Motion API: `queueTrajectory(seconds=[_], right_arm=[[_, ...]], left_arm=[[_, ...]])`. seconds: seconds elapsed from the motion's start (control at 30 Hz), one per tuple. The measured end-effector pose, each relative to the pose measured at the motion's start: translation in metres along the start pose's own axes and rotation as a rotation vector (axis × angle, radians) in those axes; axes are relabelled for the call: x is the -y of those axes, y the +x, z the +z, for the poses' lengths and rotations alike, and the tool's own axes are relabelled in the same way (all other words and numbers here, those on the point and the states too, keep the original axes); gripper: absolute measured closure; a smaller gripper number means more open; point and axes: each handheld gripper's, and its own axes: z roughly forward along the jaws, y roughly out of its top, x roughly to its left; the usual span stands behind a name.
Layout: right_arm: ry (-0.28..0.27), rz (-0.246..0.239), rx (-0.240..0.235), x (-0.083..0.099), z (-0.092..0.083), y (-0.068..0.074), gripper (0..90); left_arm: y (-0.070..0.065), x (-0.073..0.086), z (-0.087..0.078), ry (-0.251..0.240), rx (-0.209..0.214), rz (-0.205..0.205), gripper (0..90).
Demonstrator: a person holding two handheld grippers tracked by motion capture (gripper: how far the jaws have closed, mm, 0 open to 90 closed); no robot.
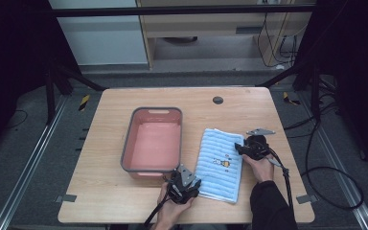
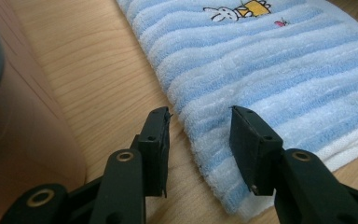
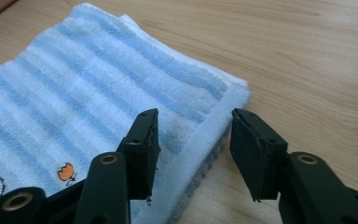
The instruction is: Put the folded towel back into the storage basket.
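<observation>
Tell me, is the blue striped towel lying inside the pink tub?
No, the towel lies flat on the table, beside the pink tub.

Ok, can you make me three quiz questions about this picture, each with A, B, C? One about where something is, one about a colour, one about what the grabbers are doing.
1. Where is the towel?
A. in the tub
B. on the table, right of the tub
C. on the floor

2. What colour is the inside of the tub?
A. pink
B. green
C. yellow

3. How are the jaws of the left gripper and right gripper?
A. shut tight on the towel
B. holding the tub
C. open, each astride a towel edge

Answers:
1 B, it lies flat on the table beside the tub.
2 A, pink with a grey rim.
3 C, gaps show between the pads and the cloth.
</observation>
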Motion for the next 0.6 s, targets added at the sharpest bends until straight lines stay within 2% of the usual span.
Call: queueTrajectory(seconds=[0.3, 0.4, 0.43, 0.47, 0.5, 0.57, 0.6], right_arm=[[0.027, 0.019, -0.021, 0.0022, 0.0042, 0.0013, 62.6], [0.026, 0.026, -0.04, 0.0026, 0.0041, 0.0013, 68.8], [0.029, 0.03, -0.05, 0.0027, 0.0041, 0.0019, 73.0], [0.029, 0.03, -0.05, 0.0027, 0.0041, 0.0019, 73.0], [0.031, 0.038, -0.06, 0.0026, 0.0041, 0.0024, 76.6], [0.031, 0.041, -0.062, 0.0025, 0.004, 0.0029, 78.4], [0.027, 0.037, -0.066, 0.0023, 0.0039, 0.0033, 80.2]], left_arm=[[0.0056, 0.0001, 0.0032, 0.013, 0.041, -0.066, 57.4], [0.0054, 0.0004, 0.0035, 0.01, 0.056, -0.069, 61.8], [0.0049, 0.0003, 0.0035, 0.01, 0.063, -0.069, 67.1], [0.004, 0.0004, 0.0034, 0.009, 0.062, -0.065, 67.1], [0.0032, 0.0004, 0.0033, 0.007, 0.065, -0.059, 71.8], [0.0013, 0.0004, 0.0034, 0.004, 0.063, -0.058, 73.7], [0.0006, 0.0003, 0.0035, 0.003, 0.064, -0.062, 77.5]])
